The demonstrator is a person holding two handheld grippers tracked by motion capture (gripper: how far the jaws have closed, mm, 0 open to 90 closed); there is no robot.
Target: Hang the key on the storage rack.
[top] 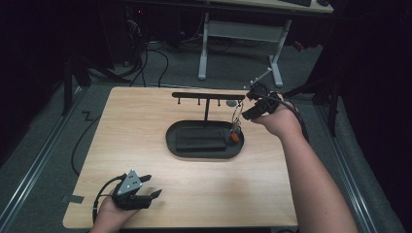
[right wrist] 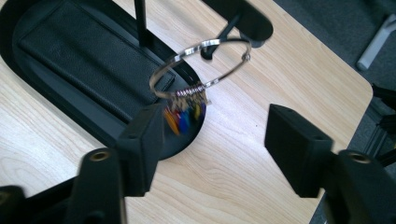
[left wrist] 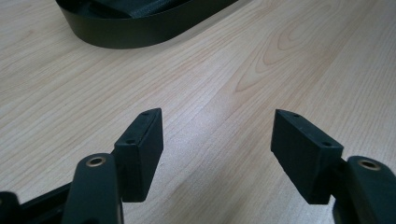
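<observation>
Looking at the black stand, I see the silver ring hanging from its end peg. My right gripper gapes empty just beside it (a bump could knock it off). My left gripper gapes empty too, well apart.

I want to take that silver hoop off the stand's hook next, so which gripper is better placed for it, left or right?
Right. The right gripper is open beside the silver hoop hanging from the stand. The left gripper rests open over bare table at the near edge, far from it.
</observation>
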